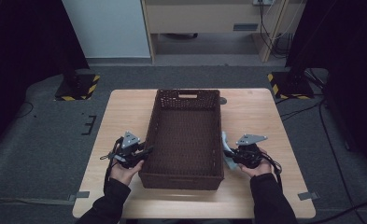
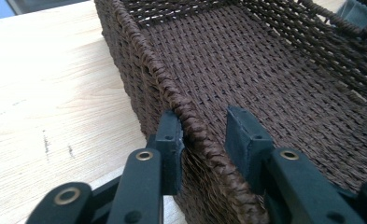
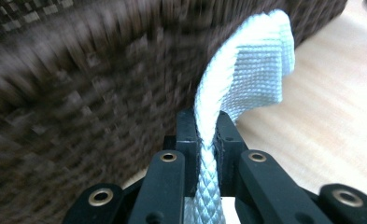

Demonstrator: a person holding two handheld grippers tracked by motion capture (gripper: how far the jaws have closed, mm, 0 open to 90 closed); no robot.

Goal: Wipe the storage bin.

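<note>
A dark brown woven basket (image 1: 187, 95) stands empty in the middle of the wooden table (image 1: 125, 112). My left gripper (image 1: 148, 150) is at its left wall near the front. In the left gripper view its jaws (image 2: 204, 135) straddle the basket's braided rim (image 2: 190, 123): the outer pad touches the rim and the inner pad stands clear of it, so it is open. My right gripper (image 1: 228, 153) is just outside the basket's right wall (image 3: 78, 84). It (image 3: 205, 128) is shut on a white woven cloth (image 3: 251, 74) that rises past the pads and flops over; the cloth (image 1: 225, 144) hangs against the basket.
A small grey round disc (image 1: 223, 100) lies on the table behind the basket's right corner. Bare wood lies to either side of the basket. Two stands with yellow-black striped bases (image 1: 78, 86) (image 1: 288, 84) and cables sit on the floor beyond the table.
</note>
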